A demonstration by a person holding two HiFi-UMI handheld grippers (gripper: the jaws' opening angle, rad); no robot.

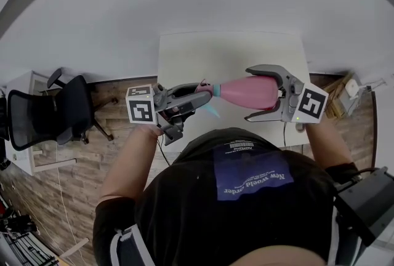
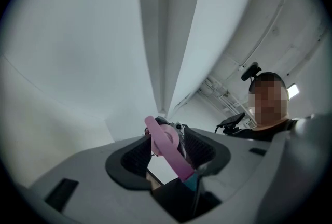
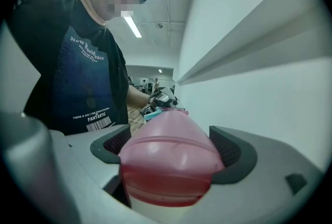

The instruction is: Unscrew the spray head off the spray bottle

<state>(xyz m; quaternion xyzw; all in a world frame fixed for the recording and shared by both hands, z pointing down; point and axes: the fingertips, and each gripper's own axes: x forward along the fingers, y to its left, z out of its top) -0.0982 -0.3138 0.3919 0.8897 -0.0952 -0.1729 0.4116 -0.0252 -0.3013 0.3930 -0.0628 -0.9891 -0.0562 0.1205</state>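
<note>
Pink and held level in the air above the white table (image 1: pixel 184 55), toward its near edge, the spray bottle (image 1: pixel 241 92) sat clamped by its body in the right gripper (image 1: pixel 249 93). Its long axis ran straight to the left gripper (image 1: pixel 198 100), whose jaws stood apart around the spray head (image 1: pixel 208 91), not pressing it.

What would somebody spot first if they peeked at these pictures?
First comes the pink spray bottle: it hangs sideways in the air over a white table, squeezed in the right claw. Its spray head sits inside the open left claw.
</note>
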